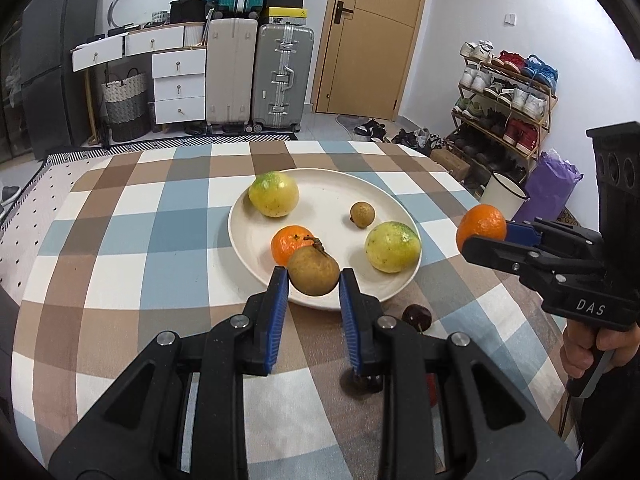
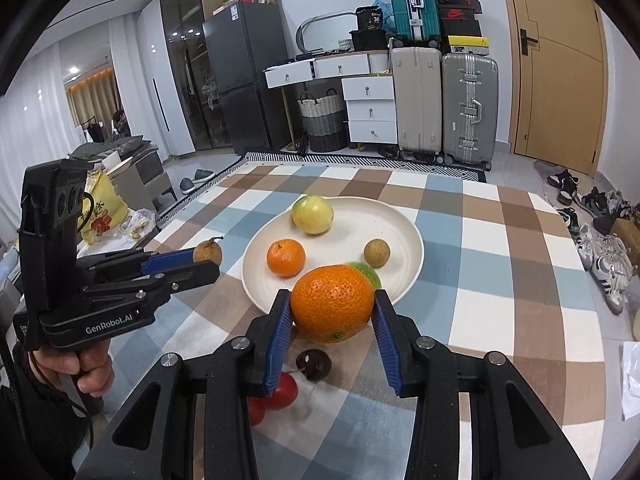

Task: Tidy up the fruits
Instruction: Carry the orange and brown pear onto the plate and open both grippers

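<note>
My left gripper (image 1: 314,280) is shut on a brown longan (image 1: 313,271) and holds it above the near rim of the white plate (image 1: 320,196); it also shows in the right wrist view (image 2: 208,258). My right gripper (image 2: 332,306) is shut on an orange (image 2: 332,304) above the table, in front of the plate (image 2: 400,216); in the left wrist view the orange (image 1: 481,226) hangs right of the plate. On the plate lie two yellow-green fruits (image 1: 274,194) (image 1: 393,246), a small orange (image 1: 286,242) and a second longan (image 1: 362,215).
Dark cherries (image 2: 314,364) and red cherries (image 2: 284,390) lie on the checked tablecloth (image 2: 500,280) near the plate's front. Beyond the table stand suitcases (image 1: 280,76), white drawers (image 1: 178,86), a shoe rack (image 1: 504,96) and a door (image 1: 372,36).
</note>
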The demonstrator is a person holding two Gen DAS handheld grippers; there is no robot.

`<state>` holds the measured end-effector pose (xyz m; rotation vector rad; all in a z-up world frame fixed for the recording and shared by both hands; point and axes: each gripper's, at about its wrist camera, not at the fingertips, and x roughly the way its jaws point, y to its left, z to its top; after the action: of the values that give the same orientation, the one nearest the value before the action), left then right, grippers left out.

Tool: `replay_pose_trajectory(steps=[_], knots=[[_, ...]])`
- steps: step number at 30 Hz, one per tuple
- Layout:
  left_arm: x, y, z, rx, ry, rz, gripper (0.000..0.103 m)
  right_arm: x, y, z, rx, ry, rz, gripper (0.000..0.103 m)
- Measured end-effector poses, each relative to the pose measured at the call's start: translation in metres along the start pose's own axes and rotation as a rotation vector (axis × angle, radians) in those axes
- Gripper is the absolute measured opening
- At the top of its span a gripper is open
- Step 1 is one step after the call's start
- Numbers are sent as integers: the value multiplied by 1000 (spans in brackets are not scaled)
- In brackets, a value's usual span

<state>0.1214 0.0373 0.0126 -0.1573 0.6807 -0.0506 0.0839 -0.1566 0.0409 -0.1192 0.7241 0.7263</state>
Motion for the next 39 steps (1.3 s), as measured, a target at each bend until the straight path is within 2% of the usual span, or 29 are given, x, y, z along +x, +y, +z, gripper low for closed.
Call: replay_pose_trajectory(steps=[16,27,39], knots=[[45,-2,12,17,30,16,23,38,-20,21,58,-13,6,41],[59,12,10,-13,41,40,23,66,-50,17,100,8,-81,41],[69,14,5,-20,64,55,23,85,-57,21,156,4,-52,41]])
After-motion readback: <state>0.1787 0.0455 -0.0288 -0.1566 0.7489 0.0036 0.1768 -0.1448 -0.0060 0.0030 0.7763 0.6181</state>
